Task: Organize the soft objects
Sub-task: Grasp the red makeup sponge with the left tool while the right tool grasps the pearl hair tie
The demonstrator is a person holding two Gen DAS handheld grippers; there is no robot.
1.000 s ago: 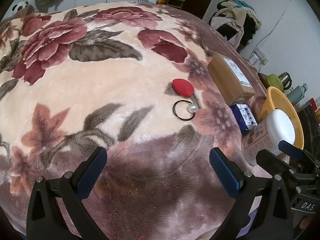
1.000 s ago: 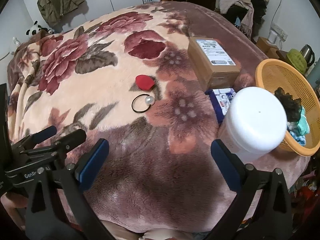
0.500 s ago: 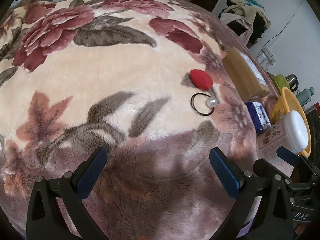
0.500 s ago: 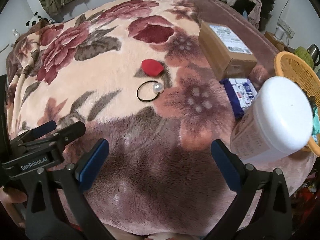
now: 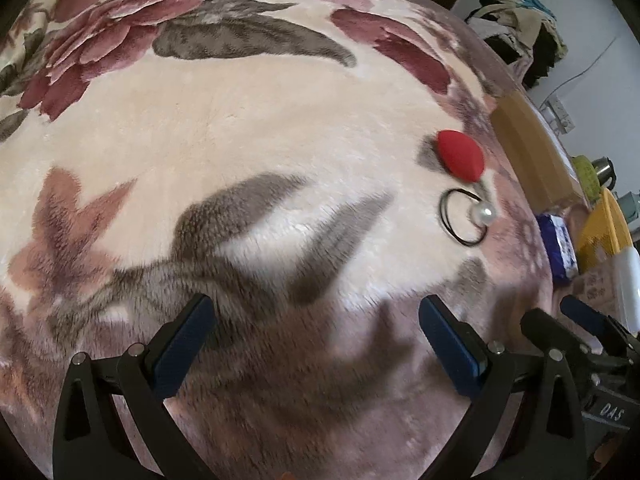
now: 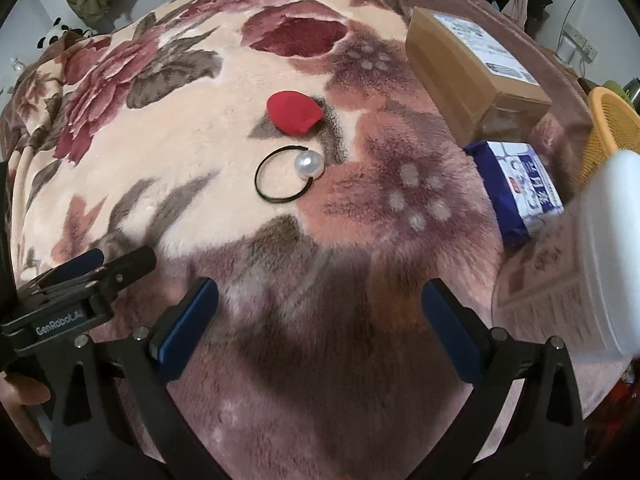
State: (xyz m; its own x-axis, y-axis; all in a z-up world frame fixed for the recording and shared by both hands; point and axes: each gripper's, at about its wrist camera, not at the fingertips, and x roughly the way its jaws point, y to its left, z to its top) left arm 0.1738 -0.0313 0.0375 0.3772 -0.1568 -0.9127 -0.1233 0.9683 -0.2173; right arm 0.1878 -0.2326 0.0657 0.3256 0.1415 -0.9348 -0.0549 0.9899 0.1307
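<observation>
Left wrist view first: the left gripper (image 5: 312,332) hangs low over the floral blanket (image 5: 248,128), its blue-padded fingers (image 5: 182,346) spread wide with nothing but plush between them. Take the red sponge (image 5: 460,155) as our marker, well ahead and to the right of that gap. Just on the near side of the sponge lies the black hair tie (image 5: 460,216), its pearl bead (image 5: 483,213) on the ring's right edge. Right of the sponge runs a cardboard box (image 5: 528,152); nearer than the box sits a blue packet (image 5: 558,246), then the yellow basket (image 5: 604,232) and a white tub (image 5: 630,288), blurred at the frame edge, so little more can be said of it. The right gripper (image 5: 576,320) pokes in at lower right.

Over to the right wrist view: the right gripper (image 6: 320,312) is wide apart too, empty, above the darker plush. The red sponge (image 6: 294,113) lies ahead and slightly left of the gap, the hair tie (image 6: 286,180) just this side of it, not quite touching, pearl bead (image 6: 308,165) toward the sponge. Right of the sponge: cardboard box (image 6: 472,76), blue packet (image 6: 520,188), basket (image 6: 612,128), white tub (image 6: 608,256) looming close. The left gripper (image 6: 92,264) shows side-on at far left, a hand (image 6: 20,392) below it
</observation>
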